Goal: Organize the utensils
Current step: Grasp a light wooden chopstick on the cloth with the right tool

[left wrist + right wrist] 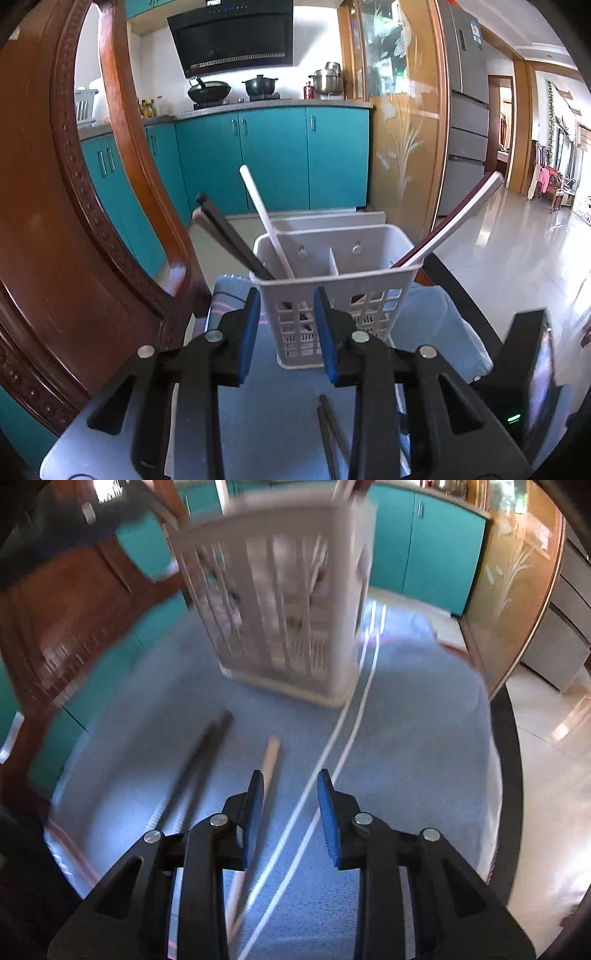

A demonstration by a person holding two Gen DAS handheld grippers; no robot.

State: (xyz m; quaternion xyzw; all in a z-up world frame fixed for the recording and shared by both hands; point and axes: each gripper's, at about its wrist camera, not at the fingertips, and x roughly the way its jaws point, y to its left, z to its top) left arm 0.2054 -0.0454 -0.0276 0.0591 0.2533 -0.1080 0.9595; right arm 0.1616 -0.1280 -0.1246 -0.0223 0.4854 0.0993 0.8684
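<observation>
A white slotted utensil holder (332, 291) with two compartments stands on a blue cloth (273, 417). Its left compartment holds dark chopsticks (229, 236) and a white chopstick (262, 218); its right one holds white and dark red chopsticks (458, 221). My left gripper (286, 332) is open and empty just in front of the holder. A dark pair (330, 432) lies below it. In the blurred right wrist view, my right gripper (291, 812) is open above the cloth (406, 775). Dark chopsticks (195, 771), a wooden chopstick (267, 764) and white chopsticks (332, 753) lie before the holder (280, 605).
A carved wooden chair back (74, 229) rises close on the left. Teal kitchen cabinets (273, 158) stand beyond the table. The dark table rim (511, 775) and tiled floor (517, 251) are to the right. The other gripper's black body (528, 369) shows at right.
</observation>
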